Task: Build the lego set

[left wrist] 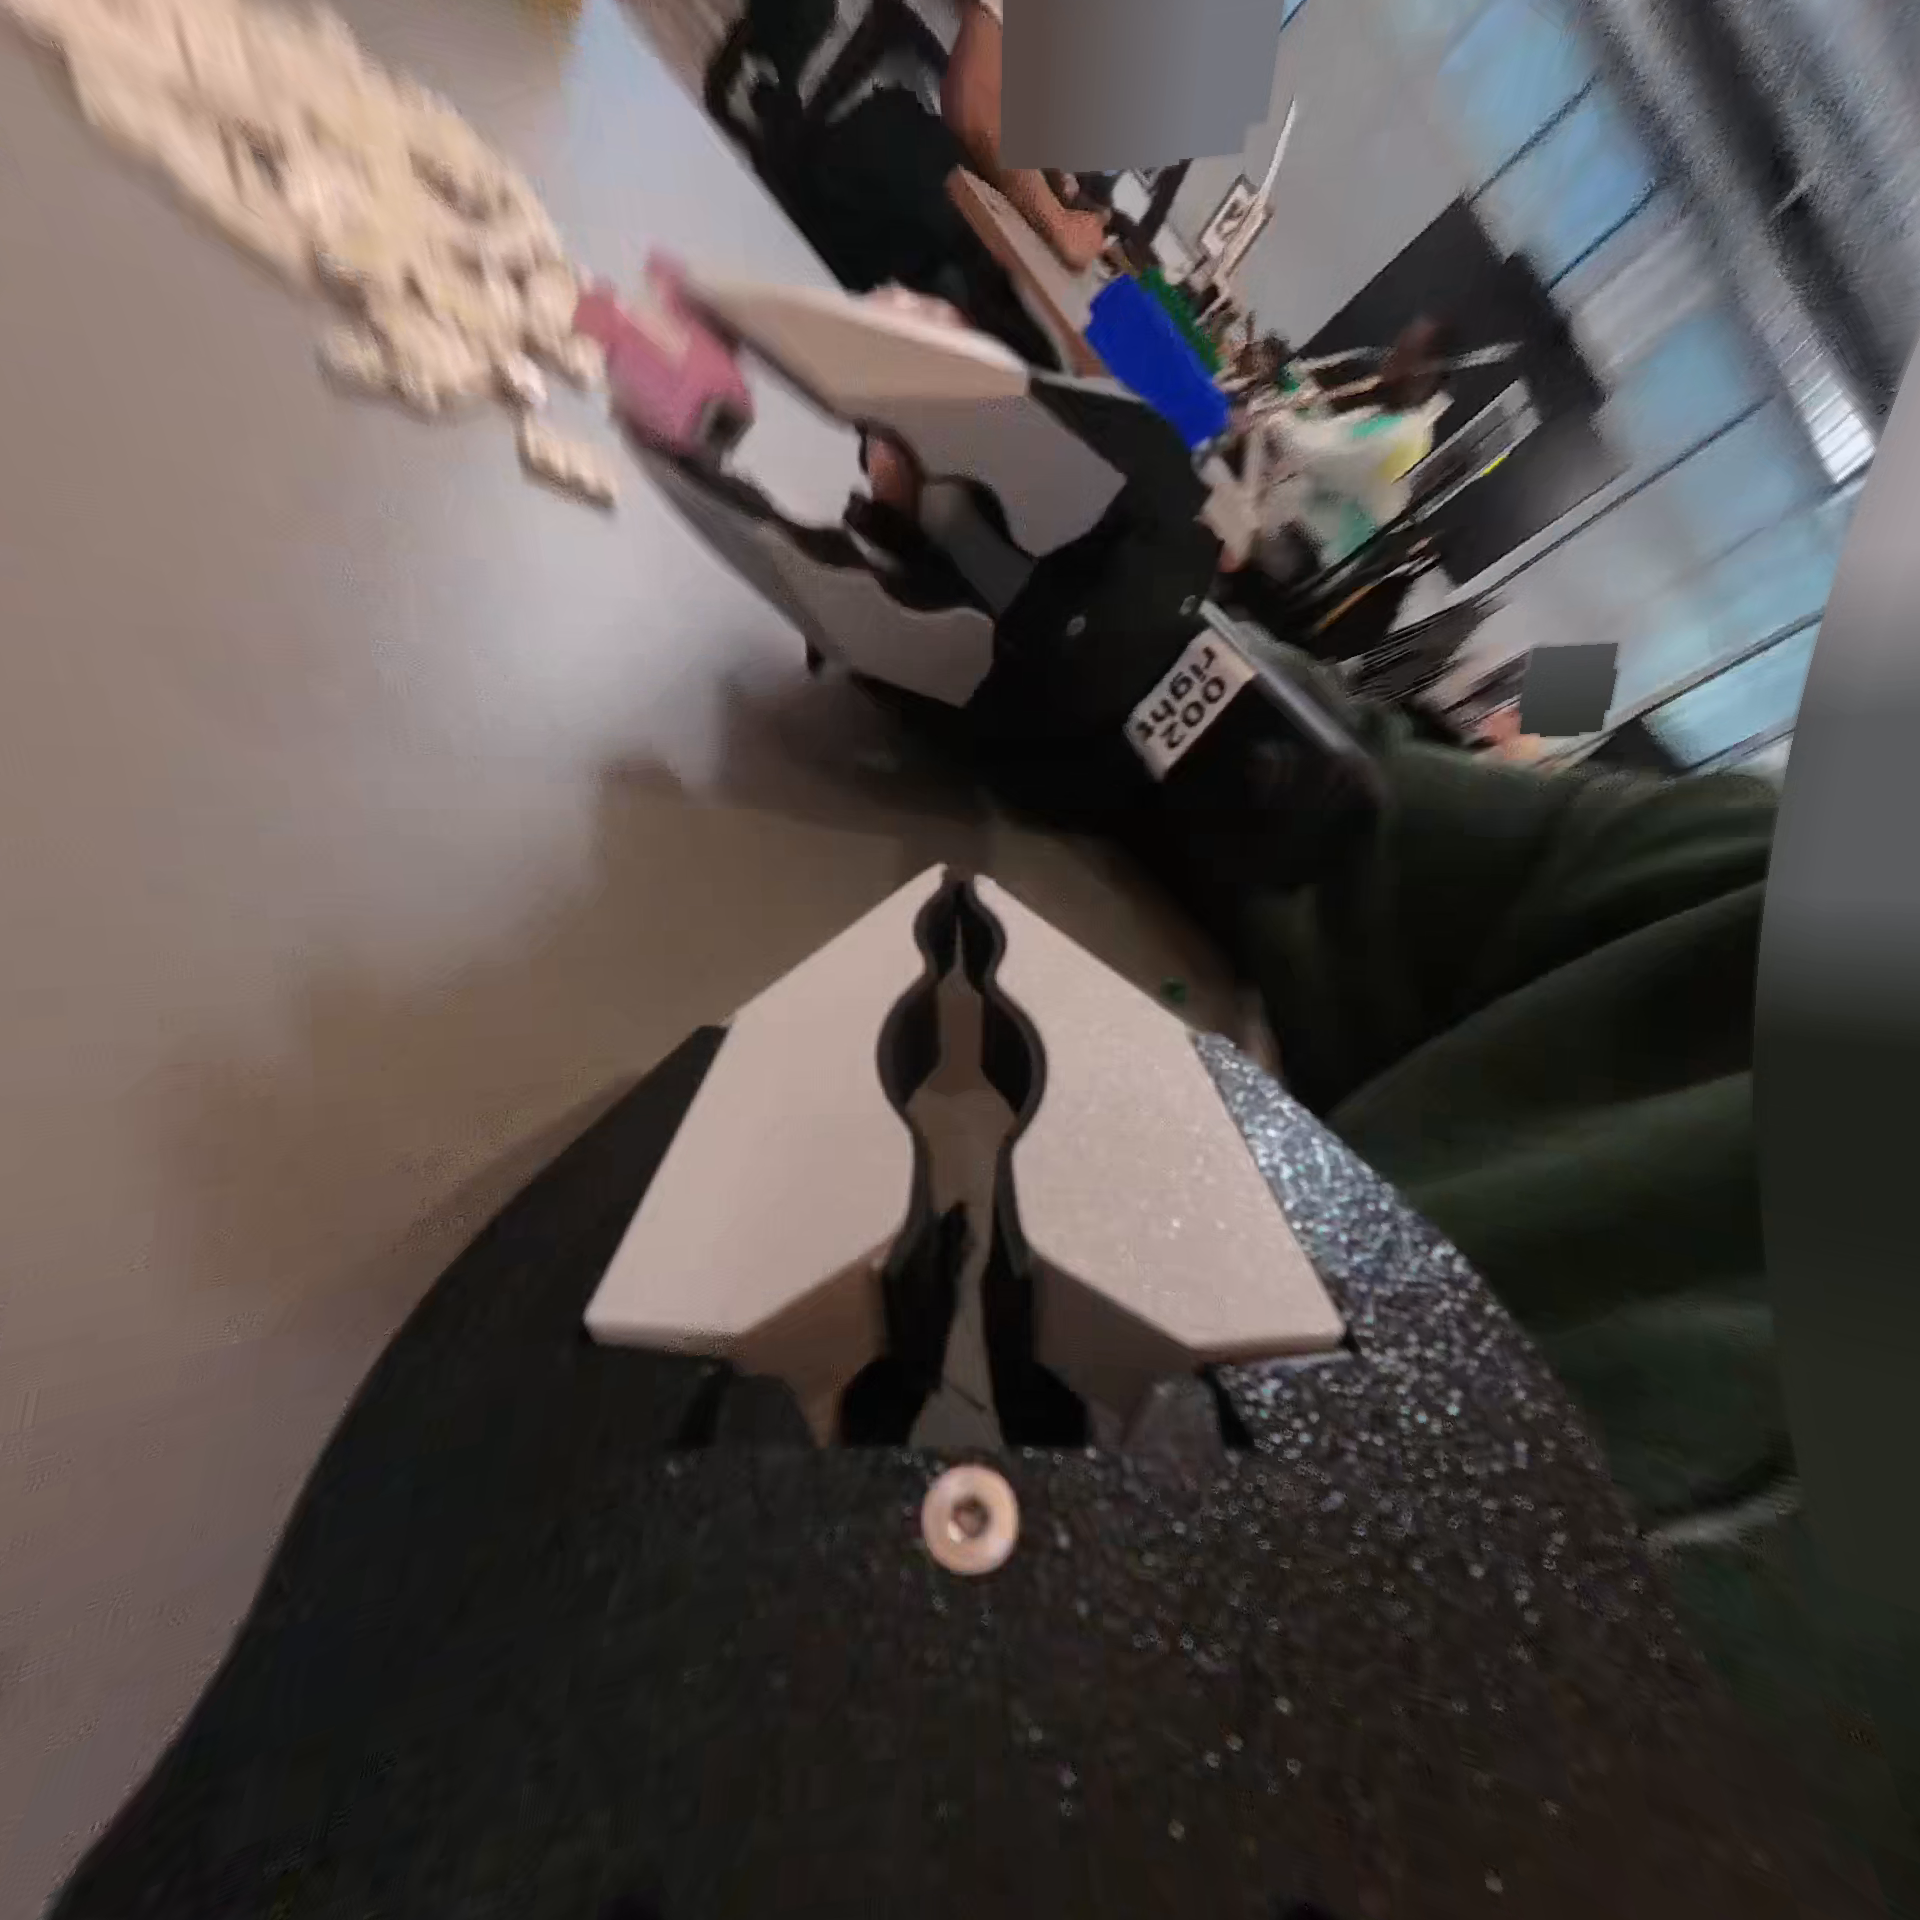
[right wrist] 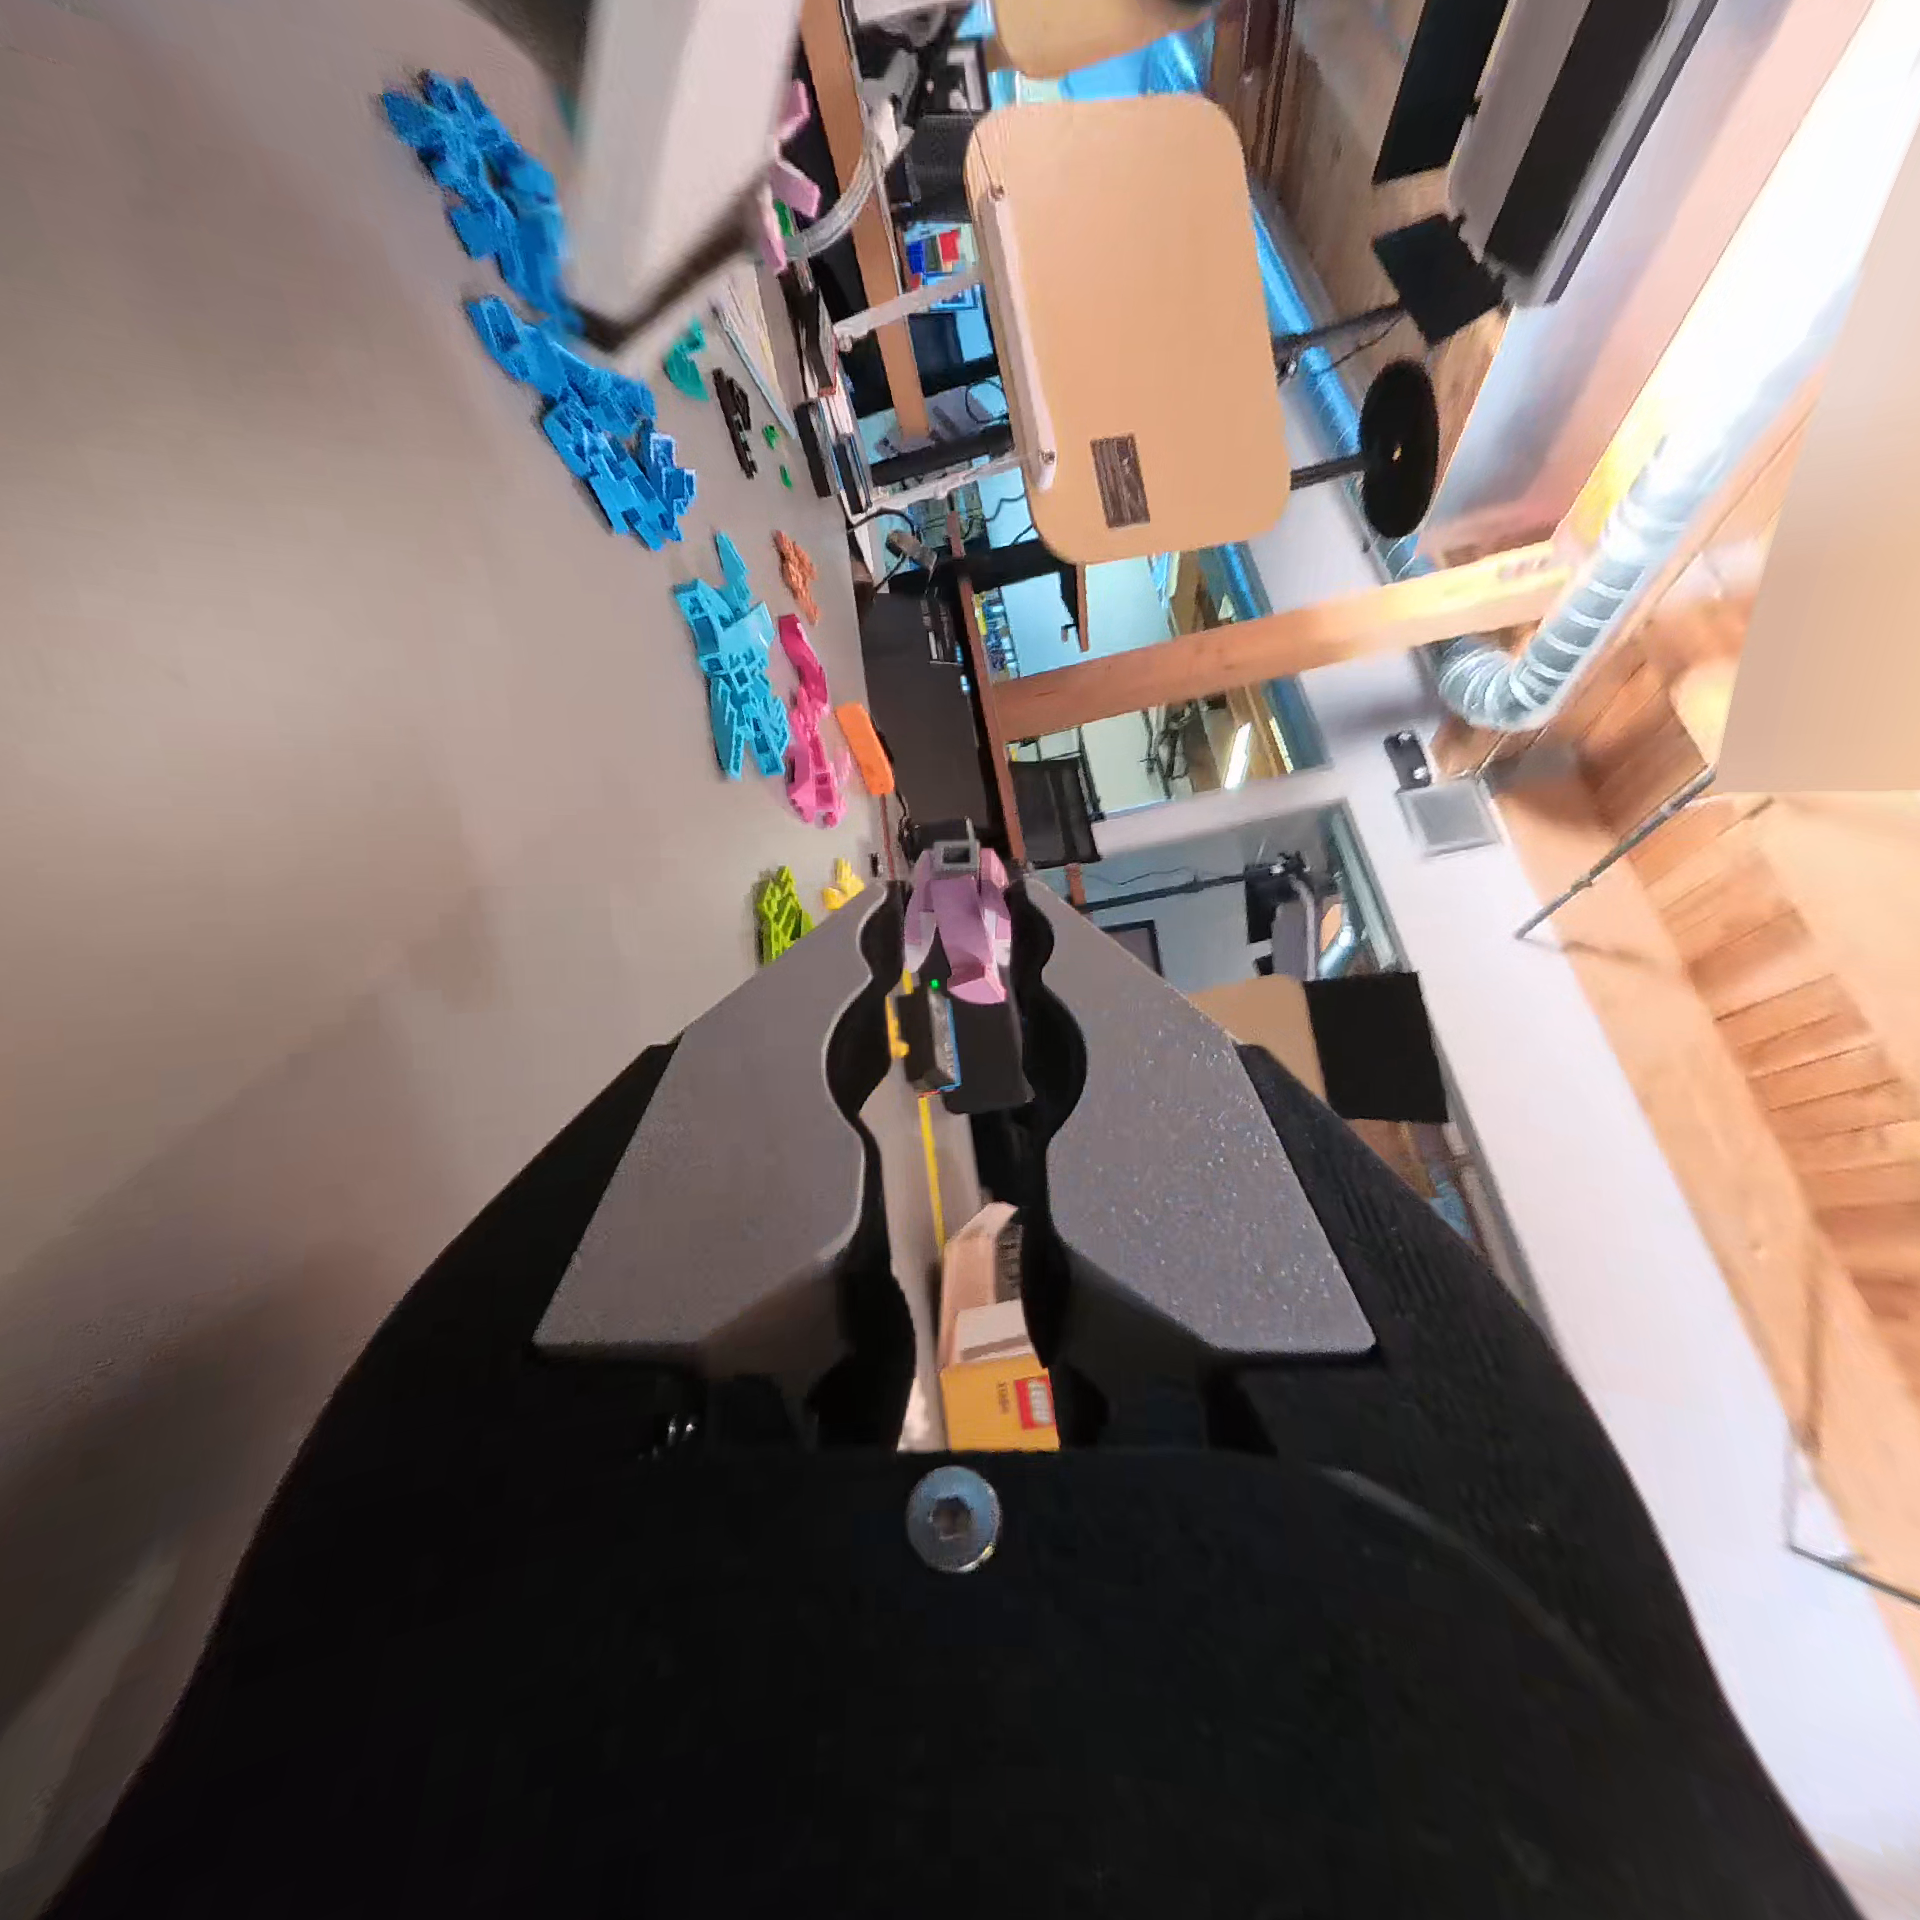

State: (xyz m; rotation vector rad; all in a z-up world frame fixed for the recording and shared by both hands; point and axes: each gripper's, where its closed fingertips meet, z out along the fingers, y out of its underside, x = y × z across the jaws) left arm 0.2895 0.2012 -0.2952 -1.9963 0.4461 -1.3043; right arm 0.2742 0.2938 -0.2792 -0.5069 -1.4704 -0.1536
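Lilac lego piece [right wrist: 961, 935] clamped at right tongs' [right wrist: 951, 899] tips, grey end forward

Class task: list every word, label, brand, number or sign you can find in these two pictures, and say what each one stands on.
I do not copy writing out; these things bear it.
White label, dark print: on the black body of the right gripper.
Red logo patch: on the yellow box.
Brown sticker: on the tan board, too blurred to read.

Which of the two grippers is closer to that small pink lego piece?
Right. The right gripper is clamped on the pink lego piece; the left gripper is shut and empty, set back from it.
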